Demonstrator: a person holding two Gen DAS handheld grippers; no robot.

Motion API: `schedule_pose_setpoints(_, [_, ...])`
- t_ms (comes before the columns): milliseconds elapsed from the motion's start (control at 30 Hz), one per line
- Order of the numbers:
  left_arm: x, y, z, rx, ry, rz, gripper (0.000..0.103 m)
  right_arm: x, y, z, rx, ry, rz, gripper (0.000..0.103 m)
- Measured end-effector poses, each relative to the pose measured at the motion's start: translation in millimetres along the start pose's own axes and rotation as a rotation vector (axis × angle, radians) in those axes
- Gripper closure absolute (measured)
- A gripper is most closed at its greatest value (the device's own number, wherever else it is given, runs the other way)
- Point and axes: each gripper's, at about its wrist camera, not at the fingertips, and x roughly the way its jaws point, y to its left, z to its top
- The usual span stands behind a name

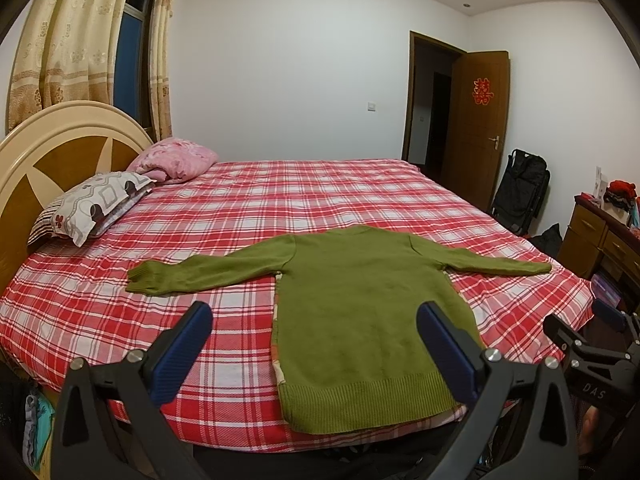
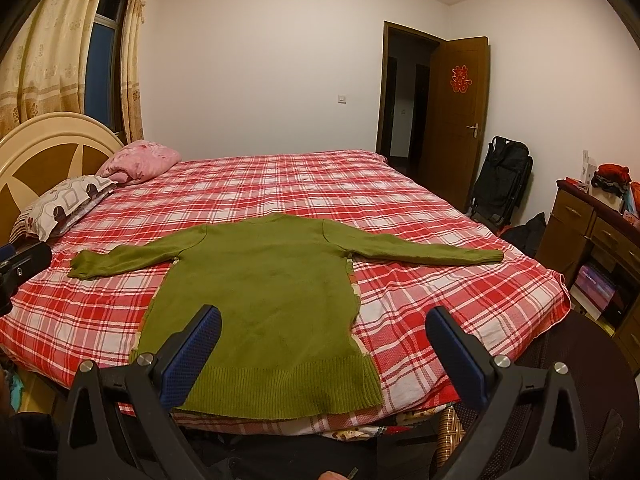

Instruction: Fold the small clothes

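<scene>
Hovering both my claws wide apart, empty | left claw (image 1: 314,344) | right claw (image 2: 324,344) | green sweater (image 1: 360,320) flat, sleeves spread, on plaid bed (image 1: 240,208)

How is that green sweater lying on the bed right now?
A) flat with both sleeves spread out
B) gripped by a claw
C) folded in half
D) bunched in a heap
A: the sweater lies flat on the bed, sleeves stretched sideways, untouched by either open claw.

A patterned pillow (image 1: 92,206) and pink bundle (image 1: 176,159) are lying by the headboard (image 1: 52,148); a brown door (image 1: 476,120) is standing open
</scene>
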Motion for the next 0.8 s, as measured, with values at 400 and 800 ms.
schedule_pose_setpoints(400, [0.3,-0.4,-0.7,0.000,0.001,0.000,0.000,0.3,0.5,-0.5,-0.001,0.001,0.000,0.001])
schedule_pose_setpoints(800, [1.6,-2.7,-1.3,0.002,0.004,0.001,0.000,2.6,1.3,-2.3,-0.003,0.008,0.001,0.001])
